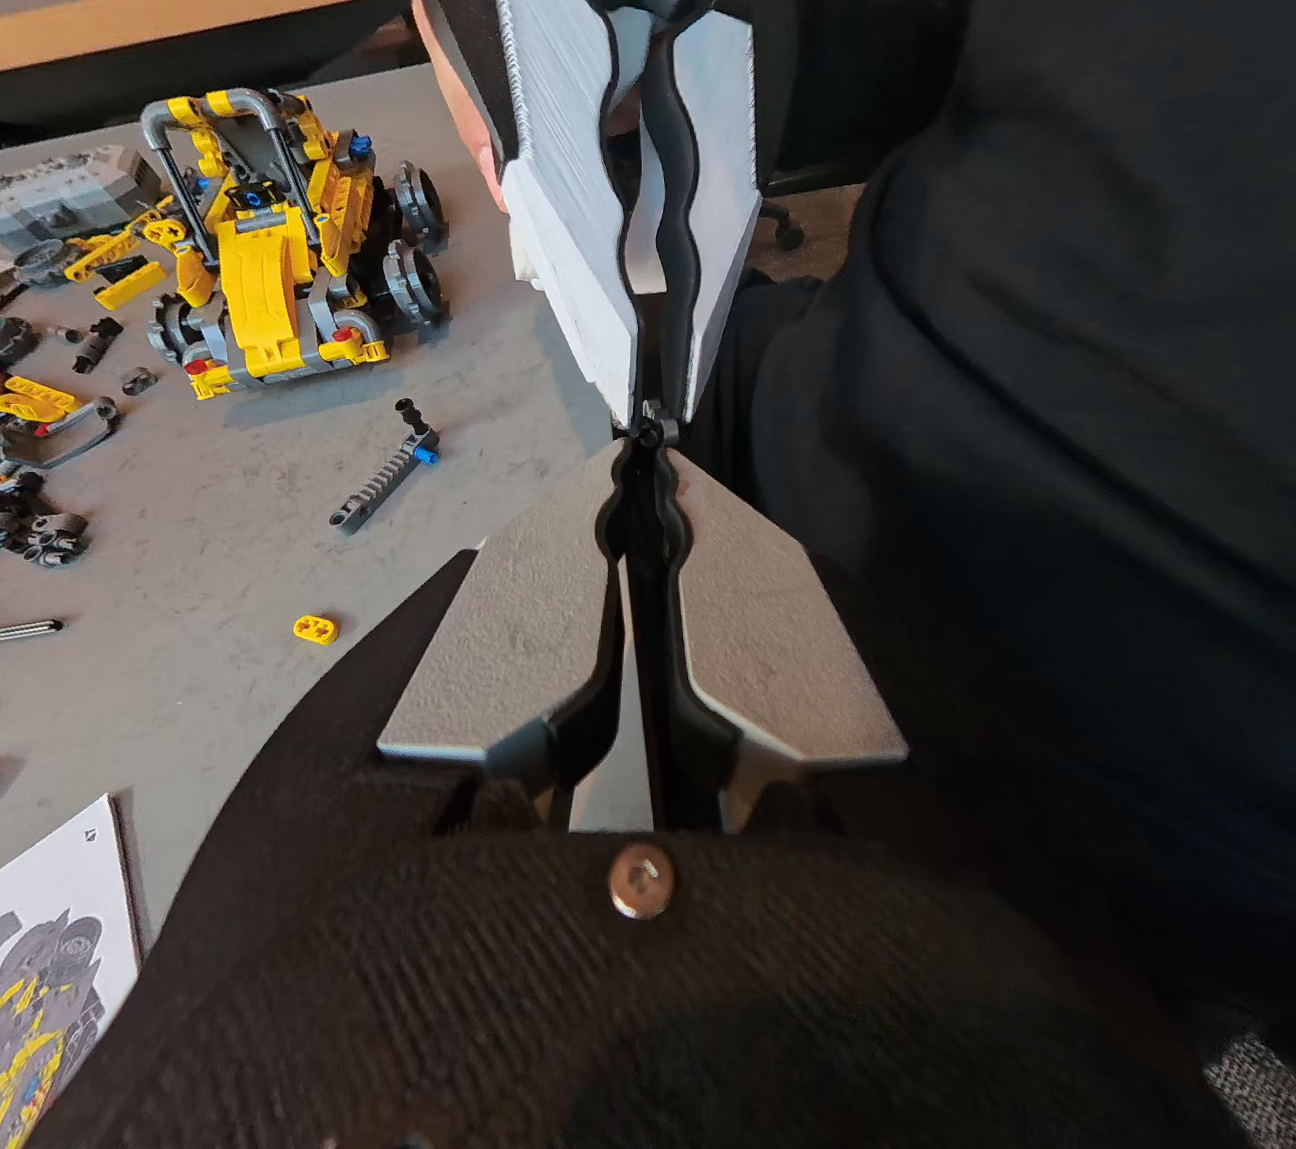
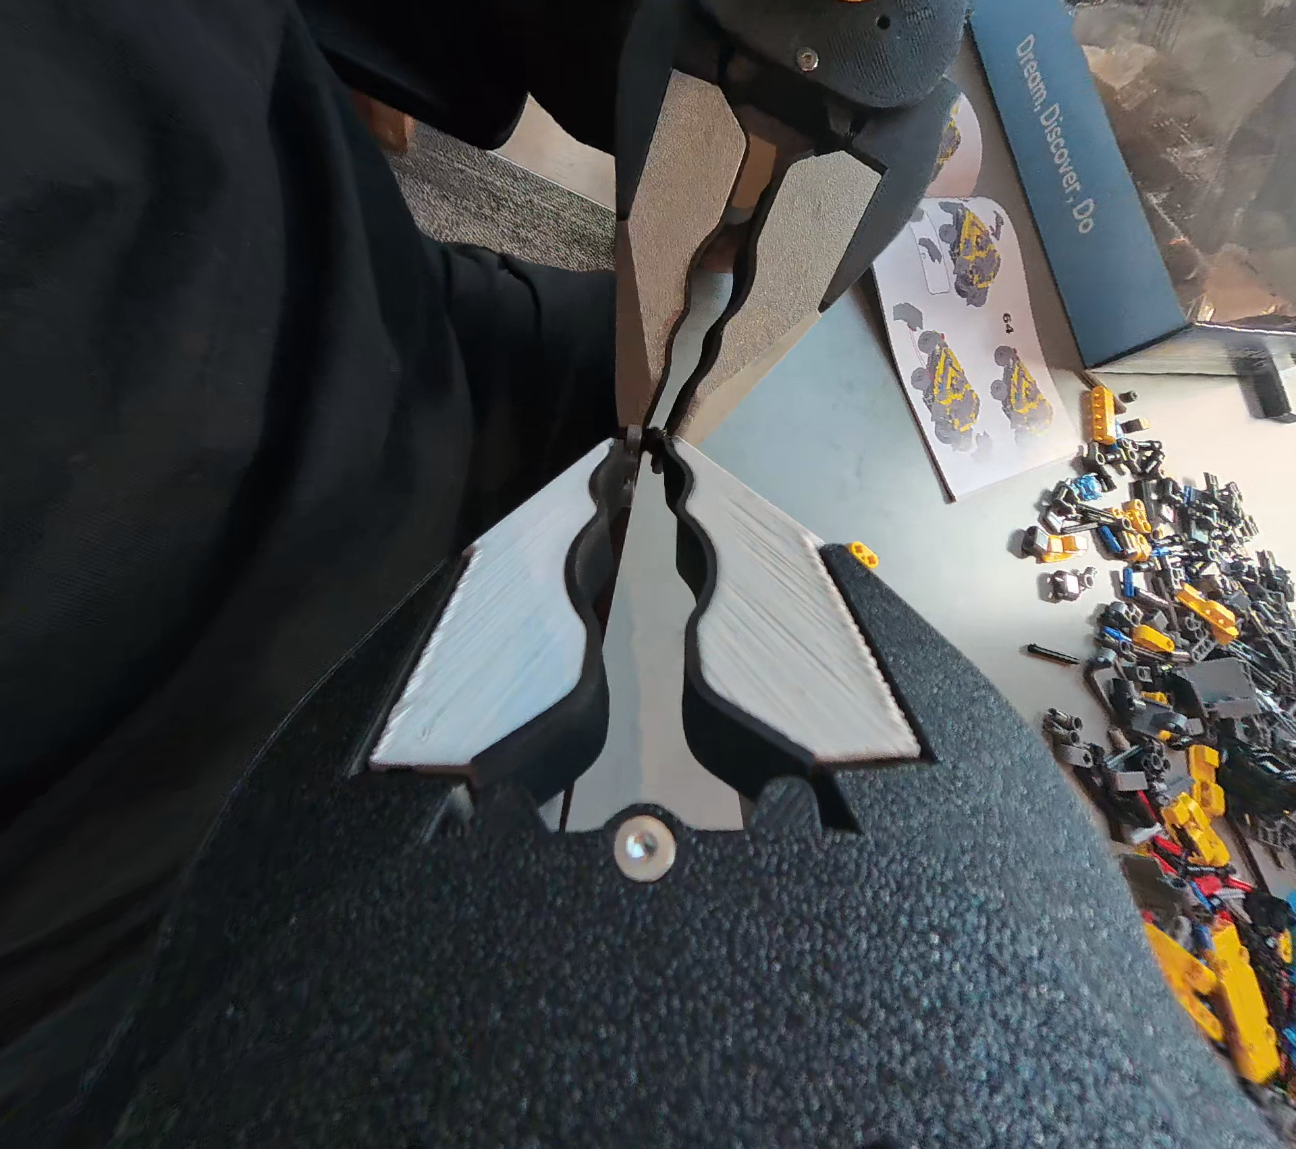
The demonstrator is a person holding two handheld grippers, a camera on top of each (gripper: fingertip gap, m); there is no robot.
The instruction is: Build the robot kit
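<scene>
**Condition of the work**
- The left gripper (image 1: 646,457) is rising from the bottom centre of the left wrist view. Its fingers are clenched tip to tip on a small dark part (image 1: 652,426) at the frame centre.
- The right gripper (image 1: 656,408) is coming down from the top centre of that view. Its fingers are likewise pinching together on the same spot, so the two grippers are meeting nose to nose.
- The part is being held in the air in front of the person's black clothing (image 1: 1052,344), clear of the table (image 1: 231,554).
- A yellow and grey model vehicle (image 1: 280,245) is standing partly built at the left of the frame, with wheels and a frame fitted.
- A grey toothed bar (image 1: 382,484) and a small yellow piece (image 1: 315,628) are lying loose below it.
- In the right wrist view, a large pile of loose parts (image 2: 1157,659) is lying unfitted along the right edge.
- An open instruction booklet (image 2: 982,344) is lying beside a blue box (image 2: 1073,147) at the upper right.

**Limits of view**
- The fingertips are covering most of the held part. It cannot be told whether it is one piece or two pieces being pressed together.
- The black clothing is filling the left half of the right wrist view.
- The pile is running off the frame at the right and bottom.
- The left edge is cropping the items left of the vehicle.
</scene>
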